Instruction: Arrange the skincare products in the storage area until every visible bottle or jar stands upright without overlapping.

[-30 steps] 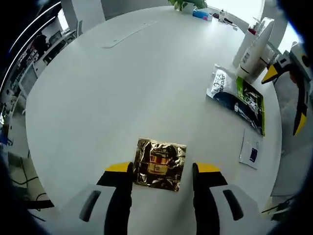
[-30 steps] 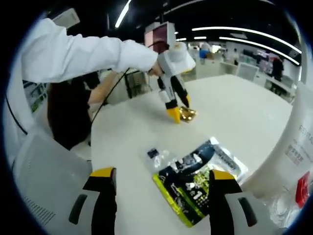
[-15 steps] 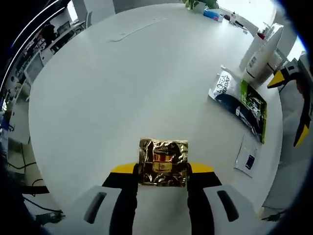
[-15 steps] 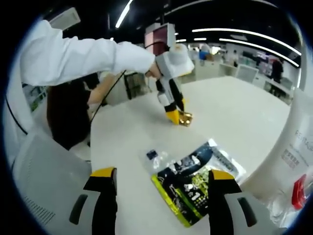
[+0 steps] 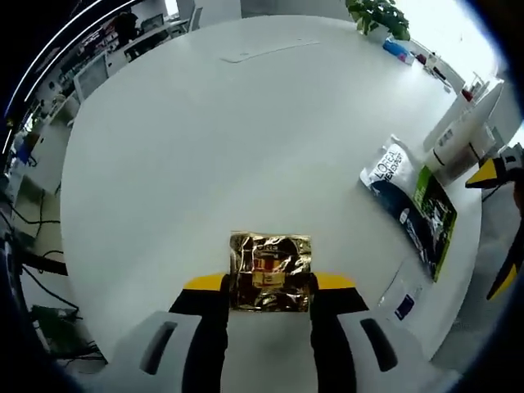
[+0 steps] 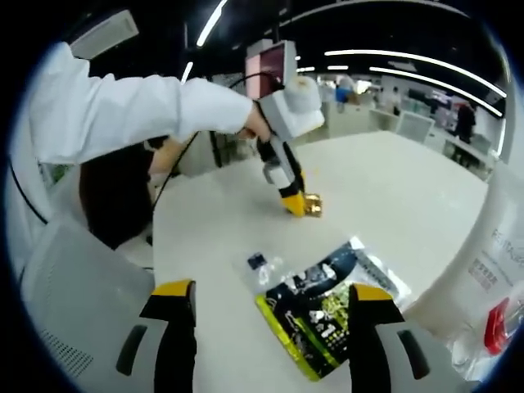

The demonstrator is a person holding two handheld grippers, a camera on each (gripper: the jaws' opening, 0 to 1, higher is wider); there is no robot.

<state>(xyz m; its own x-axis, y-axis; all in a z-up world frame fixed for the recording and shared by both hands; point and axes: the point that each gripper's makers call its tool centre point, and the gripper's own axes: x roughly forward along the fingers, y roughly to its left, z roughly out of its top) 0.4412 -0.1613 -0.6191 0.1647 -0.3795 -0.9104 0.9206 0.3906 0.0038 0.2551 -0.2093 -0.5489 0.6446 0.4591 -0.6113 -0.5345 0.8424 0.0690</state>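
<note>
A: Where is the gold foil sachet [image 5: 270, 272]?

B: Low in the middle of the left gripper view, flat against the white worktop [image 5: 229, 139]. The left tongs [image 5: 270, 283] are pinching it, one yellow tip against each side edge. In the right gripper view the same sachet [image 6: 312, 206] shows as a small gold glint in the centre, at the tip of the left tongs [image 6: 295, 203], which a hand [image 6: 255, 128] in a white sleeve [image 6: 123, 102] holds.

A: And the other products?

B: A dark pouch with a green edge [image 5: 412, 212] lies flat at the right of the left gripper view, well apart from the sachet. Just beside its upper end stand white bottles [image 5: 461, 131], upright. A small clear sachet [image 5: 403, 300] lies lower right, near the worktop's edge.

A: What about the right tongs?

B: The right tongs [image 6: 266, 296] are spread wide with nothing between them, at the bottom of the right gripper view. The dark pouch [image 6: 327, 314] lies just ahead, partly between the tips, the clear sachet [image 6: 264, 264] touching its upper left corner. A white bottle [image 6: 491, 254] rises along the right edge. The right tongs [image 5: 498, 221] also show at the far right of the left gripper view.
</note>
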